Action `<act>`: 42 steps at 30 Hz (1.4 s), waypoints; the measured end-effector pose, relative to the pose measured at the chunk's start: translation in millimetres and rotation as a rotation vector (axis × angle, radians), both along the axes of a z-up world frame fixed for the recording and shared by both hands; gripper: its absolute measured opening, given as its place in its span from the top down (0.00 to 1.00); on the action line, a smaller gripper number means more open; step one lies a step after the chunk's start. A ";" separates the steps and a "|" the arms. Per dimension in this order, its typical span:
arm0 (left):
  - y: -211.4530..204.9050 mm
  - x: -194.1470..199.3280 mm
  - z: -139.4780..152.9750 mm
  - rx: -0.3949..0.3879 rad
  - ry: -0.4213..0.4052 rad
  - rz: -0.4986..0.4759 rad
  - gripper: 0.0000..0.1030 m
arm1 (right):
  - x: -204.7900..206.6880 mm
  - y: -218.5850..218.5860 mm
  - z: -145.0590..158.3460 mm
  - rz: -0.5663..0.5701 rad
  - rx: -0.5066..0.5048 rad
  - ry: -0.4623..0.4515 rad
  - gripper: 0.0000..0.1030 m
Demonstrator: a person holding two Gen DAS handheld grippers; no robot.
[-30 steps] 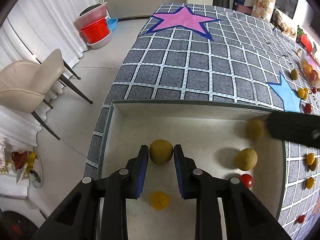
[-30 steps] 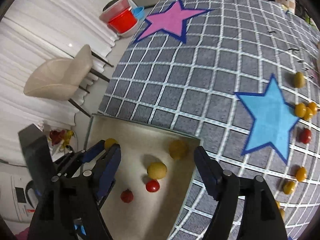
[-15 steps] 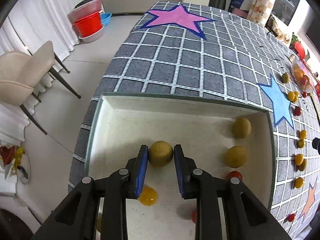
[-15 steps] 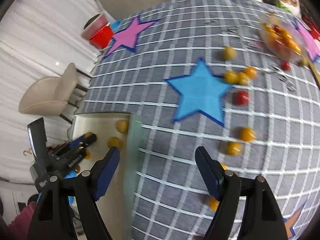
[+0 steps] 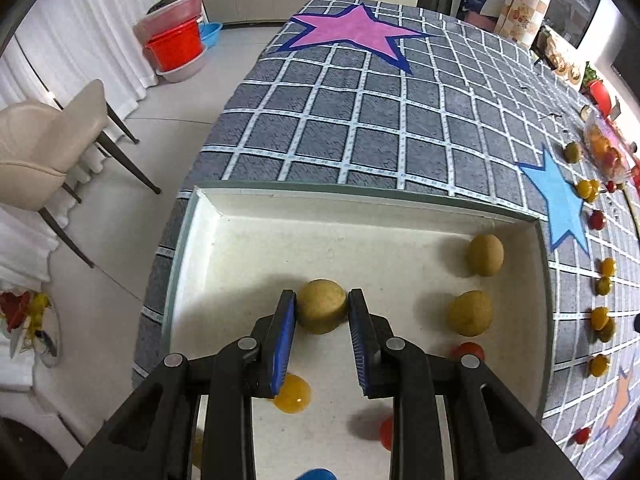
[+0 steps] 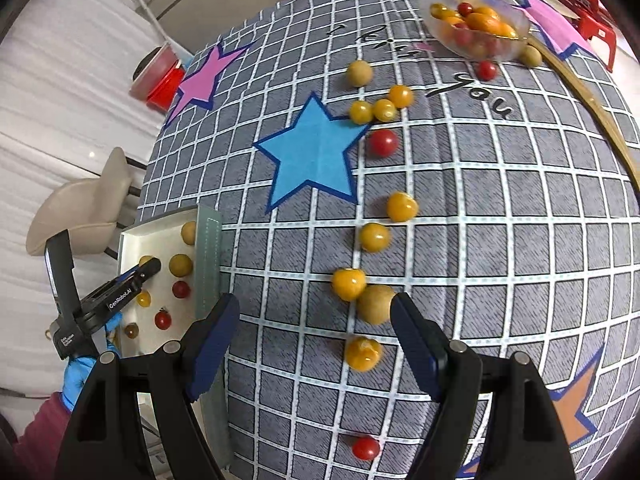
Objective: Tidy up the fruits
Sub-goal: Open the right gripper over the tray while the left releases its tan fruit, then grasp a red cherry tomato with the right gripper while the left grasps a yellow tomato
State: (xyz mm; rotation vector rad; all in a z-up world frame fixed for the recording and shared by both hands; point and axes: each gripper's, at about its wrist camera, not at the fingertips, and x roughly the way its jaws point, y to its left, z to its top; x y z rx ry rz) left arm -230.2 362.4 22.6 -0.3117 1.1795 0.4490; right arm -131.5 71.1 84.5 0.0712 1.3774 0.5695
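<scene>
Fruits: scattered in two groups, some inside the white tray [image 5: 224, 240] at the bench edge, the rest loose on the grid-patterned cloth [image 6: 500, 240] well to the right of it.
Bench: covered by the grey cloth with pink, blue and orange stars.
Tray: shallow, green-rimmed; it holds brownish-green round fruits, a yellow tomato [image 5: 294, 398] and small red tomatoes.
Glass bowl [image 6: 476, 26]: at the far side of the bench, filled with orange and red fruit.
Left claw [image 5: 322, 316]: low inside the tray, its blue pads pressed on both sides of a brownish-green fruit [image 5: 322, 306], jaws narrowed to that fruit's width.
Right claw [image 6: 314, 320]: spread wide and empty, hovering over the cloth; between its fingers lie a tan fruit [image 6: 376, 304], an orange tomato [image 6: 349, 283] touching it, and another orange tomato [image 6: 363, 354] nearer the camera.
Red cherry tomato [image 6: 366, 448]: alone on the cloth, near the bench's front edge.
</scene>
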 end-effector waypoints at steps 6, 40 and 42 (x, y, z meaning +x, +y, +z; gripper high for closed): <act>-1.6 -7.2 23.3 0.057 -0.083 0.033 0.01 | 1.8 -11.6 3.7 -0.012 -0.012 -0.007 0.22; -202.8 69.1 13.1 0.041 -0.005 -0.465 0.13 | -98.4 -66.0 -29.3 0.097 -0.147 -0.032 0.22; -206.5 72.7 9.6 0.038 -0.008 -0.476 0.16 | -102.4 -62.2 -33.3 0.104 -0.148 -0.049 0.23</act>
